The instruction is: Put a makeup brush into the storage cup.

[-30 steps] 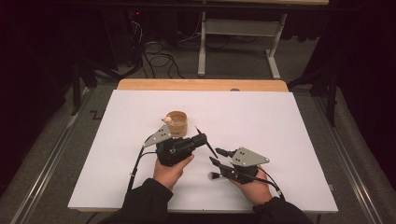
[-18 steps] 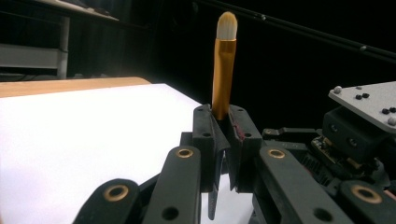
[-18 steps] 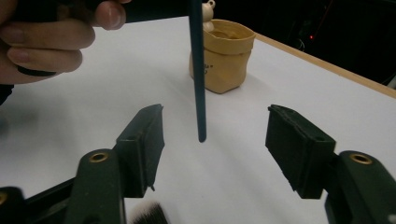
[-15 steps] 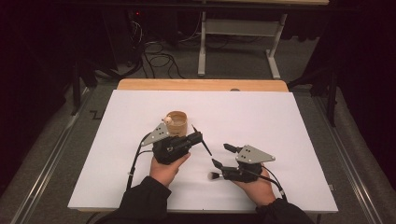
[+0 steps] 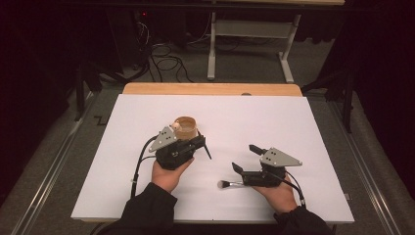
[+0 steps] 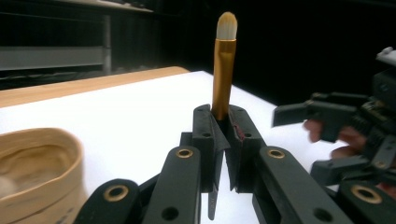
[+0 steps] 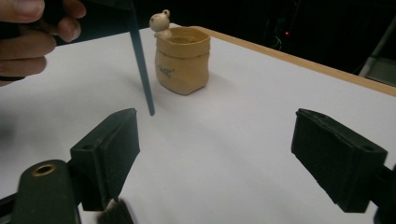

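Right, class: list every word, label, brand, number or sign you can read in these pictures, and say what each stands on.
Dark marking on the front of the tan sack-shaped holder with a small bear figure on its rim: too small and blurred to read.
No text can be read anywhere else.

Brush (image 6: 222, 74): glossy gold metal ferrule, soft bristles. Holder (image 7: 182, 58): matt tan, wood-like. Table (image 5: 303, 127): smooth white.

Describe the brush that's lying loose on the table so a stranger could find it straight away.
On the white table, look near the front edge, just left of the right gripper, whose open jaws hold nothing. The loose brush lies flat there, dark fluffy head pointing left. The other brush, gold with a pale tip, is clamped in the left gripper.
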{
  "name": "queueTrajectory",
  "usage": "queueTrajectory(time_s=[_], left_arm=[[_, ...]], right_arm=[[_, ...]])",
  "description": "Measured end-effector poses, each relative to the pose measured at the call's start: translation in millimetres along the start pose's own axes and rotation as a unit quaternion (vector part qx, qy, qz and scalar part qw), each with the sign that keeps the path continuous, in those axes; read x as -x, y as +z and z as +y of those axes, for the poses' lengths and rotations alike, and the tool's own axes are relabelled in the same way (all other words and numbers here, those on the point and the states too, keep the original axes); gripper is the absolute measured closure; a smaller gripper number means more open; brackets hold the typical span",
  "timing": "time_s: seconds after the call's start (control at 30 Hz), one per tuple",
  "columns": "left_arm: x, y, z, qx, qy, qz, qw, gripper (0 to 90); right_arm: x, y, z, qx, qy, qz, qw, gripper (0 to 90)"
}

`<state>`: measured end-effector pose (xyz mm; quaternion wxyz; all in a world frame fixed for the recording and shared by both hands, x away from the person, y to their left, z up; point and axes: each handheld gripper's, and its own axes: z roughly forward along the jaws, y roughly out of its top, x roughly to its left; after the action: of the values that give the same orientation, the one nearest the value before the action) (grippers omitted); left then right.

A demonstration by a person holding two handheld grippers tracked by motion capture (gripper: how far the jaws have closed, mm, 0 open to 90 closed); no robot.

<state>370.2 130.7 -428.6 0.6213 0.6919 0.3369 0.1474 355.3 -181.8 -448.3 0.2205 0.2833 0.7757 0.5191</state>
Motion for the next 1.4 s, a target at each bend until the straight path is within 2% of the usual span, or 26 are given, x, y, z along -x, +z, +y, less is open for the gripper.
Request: queueTrajectory(time_s=[0.1, 0.3, 0.47, 0.7, 0.93, 1.1, 1.4], left_arm=[[-1.6, -1.6, 1.0, -0.003, 0.006, 0.012, 0.9999, 83.3], [-7.0, -7.6, 3.8, -0.009, 0.014, 0.039, 0.9991, 83.3], [-13.9, -16.3, 7.4, -0.008, 0.016, 0.067, 0.9976, 83.2], [-27.4, -31.6, 12.6, -0.002, 0.011, 0.096, 0.9953, 83.3], [-41.0, -42.9, 13.5, -0.006, 0.007, 0.127, 0.9919, 83.3], [-46.0, -48.5, 14.1, -0.001, 0.003, 0.136, 0.9907, 83.3], [-45.9, -50.9, 20.0, 0.006, 0.005, 0.140, 0.9901, 83.3]], right_arm=[[3.5, -2.8, 0.2, 0.005, 0.003, -0.010, 0.9999, 12.1], [10.3, -6.6, 0.6, 0.008, 0.018, -0.028, 0.9994, 0.4], [18.1, -13.1, 0.7, 0.014, 0.029, -0.039, 0.9987, 0.3], [30.7, -25.8, 0.3, 0.021, 0.037, -0.059, 0.9973, 0.3], [40.5, -33.9, -2.3, 0.020, 0.043, -0.076, 0.9960, 0.3], [43.1, -36.4, -3.8, 0.019, 0.045, -0.082, 0.9954, 0.3], [42.7, -40.1, -10.6, 0.007, 0.032, -0.078, 0.9964, 0.3]])
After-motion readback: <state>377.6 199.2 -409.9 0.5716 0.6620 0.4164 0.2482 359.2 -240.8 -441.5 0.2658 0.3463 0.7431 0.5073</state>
